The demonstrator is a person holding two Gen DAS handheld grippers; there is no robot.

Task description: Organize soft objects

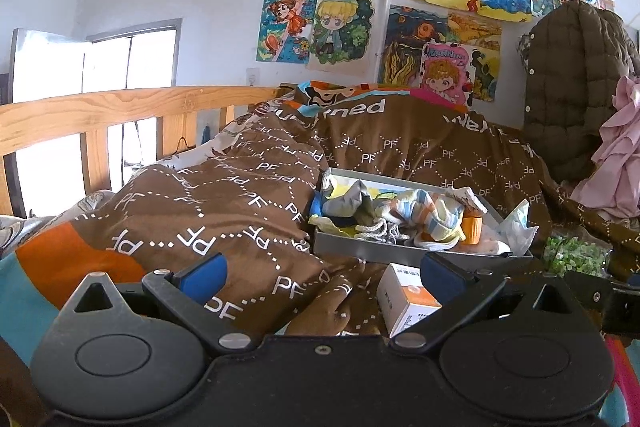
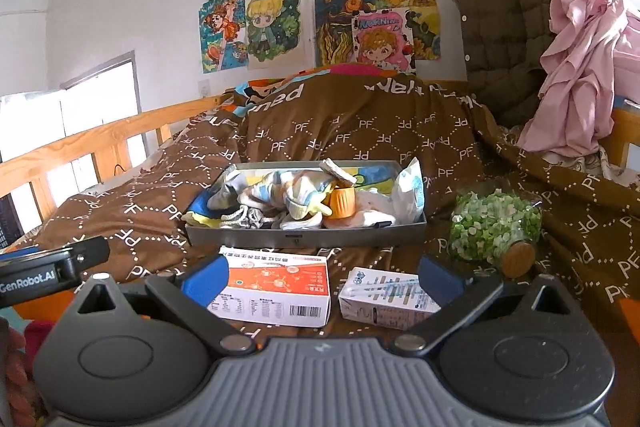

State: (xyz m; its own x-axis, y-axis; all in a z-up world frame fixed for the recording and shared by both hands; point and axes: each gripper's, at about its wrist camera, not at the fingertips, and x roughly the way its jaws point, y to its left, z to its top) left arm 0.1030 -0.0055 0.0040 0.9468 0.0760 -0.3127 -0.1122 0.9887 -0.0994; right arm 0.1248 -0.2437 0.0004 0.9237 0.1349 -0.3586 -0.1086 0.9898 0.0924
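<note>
Blue-padded left gripper [image 1: 322, 275] and right gripper [image 2: 320, 277] hover level (both agape, empty) before the tin [image 2: 304, 235].

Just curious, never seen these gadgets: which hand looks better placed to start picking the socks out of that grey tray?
Probably right. The right gripper faces the grey tray squarely, jaws open and empty. The left gripper, also open, sits off to the side, so the tray appears right of its centre.

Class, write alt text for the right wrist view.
An open hand-held gripper hovers over a brown bedspread, facing a grey tray of jumbled socks. Two small boxes and a corked jar lie nearby.
</note>
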